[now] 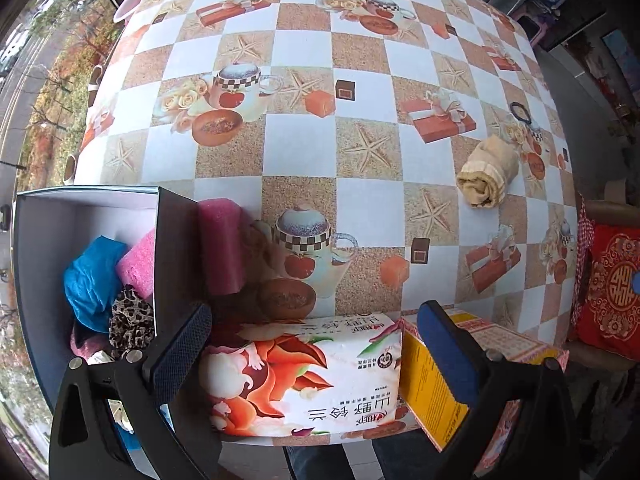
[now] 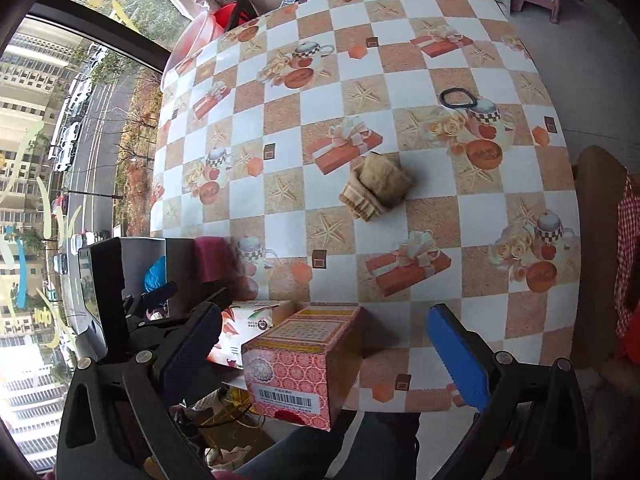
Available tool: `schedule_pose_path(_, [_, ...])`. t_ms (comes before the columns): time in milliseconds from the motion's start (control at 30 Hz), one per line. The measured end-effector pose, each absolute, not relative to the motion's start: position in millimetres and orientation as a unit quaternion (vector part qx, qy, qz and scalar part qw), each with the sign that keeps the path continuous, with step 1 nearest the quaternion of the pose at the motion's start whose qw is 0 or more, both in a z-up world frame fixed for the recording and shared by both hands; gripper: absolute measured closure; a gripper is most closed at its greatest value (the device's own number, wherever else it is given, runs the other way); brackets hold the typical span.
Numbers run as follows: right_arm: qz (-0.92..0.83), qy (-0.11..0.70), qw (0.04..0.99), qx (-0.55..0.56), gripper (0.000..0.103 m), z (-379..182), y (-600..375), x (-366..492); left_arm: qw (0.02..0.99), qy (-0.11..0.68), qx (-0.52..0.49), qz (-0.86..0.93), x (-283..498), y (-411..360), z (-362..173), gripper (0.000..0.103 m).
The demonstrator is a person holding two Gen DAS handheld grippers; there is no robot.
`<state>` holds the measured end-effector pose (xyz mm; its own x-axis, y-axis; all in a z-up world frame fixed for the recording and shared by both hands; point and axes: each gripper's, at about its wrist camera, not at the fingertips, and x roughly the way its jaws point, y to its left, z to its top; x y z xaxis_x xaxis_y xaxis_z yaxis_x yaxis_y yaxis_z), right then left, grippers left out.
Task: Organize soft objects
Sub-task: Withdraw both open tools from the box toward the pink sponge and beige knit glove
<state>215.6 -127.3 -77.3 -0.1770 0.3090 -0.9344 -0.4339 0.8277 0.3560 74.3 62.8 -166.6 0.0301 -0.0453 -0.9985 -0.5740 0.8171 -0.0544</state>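
- Nearest the lens in the left wrist view, the left gripper (image 1: 308, 348) fills the bottom of the frame, its two dark padded fingers spread wide with a flower-printed tissue pack (image 1: 304, 376) lying between them; the pads do not seem to press on it.
- Just right of the pack, at lower right, stands a pink and yellow carton (image 1: 432, 392), partly hidden by the right-hand finger.
- At lower left an open dark box (image 1: 176, 248) with pale inner walls holds a blue cloth (image 1: 90, 280), a pink sponge (image 1: 140, 262) and a leopard-print scrunchie (image 1: 130, 320).
- A darker pink sponge (image 1: 222, 246) stands outside the box, against its right wall, on the checked tablecloth (image 1: 304, 160).
- Toward the right of the frame a rolled beige towel (image 1: 486, 174) lies on the cloth, and above it, well apart from the box, a black hair tie (image 1: 520, 112).

- In the right wrist view the right gripper (image 2: 320, 356) spans the bottom of the frame, jaws at their widest and gripping nothing; the carton (image 2: 304, 364) sits between the fingers but clear of both pads.
- Left of the carton the tissue pack (image 2: 248, 320) shows partly, and beyond it, at middle left, the box (image 2: 108, 280) with the blue cloth (image 2: 155, 274) inside.
- The rolled towel (image 2: 376, 188) lies mid-frame on the tablecloth (image 2: 400, 80); the hair tie (image 2: 458, 98) is at upper right.
- A person's dark trouser legs (image 2: 320, 448) show at the bottom edge.
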Motion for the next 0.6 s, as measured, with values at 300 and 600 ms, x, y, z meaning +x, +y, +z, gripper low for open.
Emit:
schedule_pose_path(300, [0.284,0.727,0.623,-0.048,0.000,-96,-133,235,0.628,0.697,-0.237,0.253,90,70,-200,0.000])
schedule_pose_path(600, [0.295,0.734,0.609,-0.055,0.000,-104,-128,244,0.579,0.721,-0.256,0.281,94,79,-235,0.000])
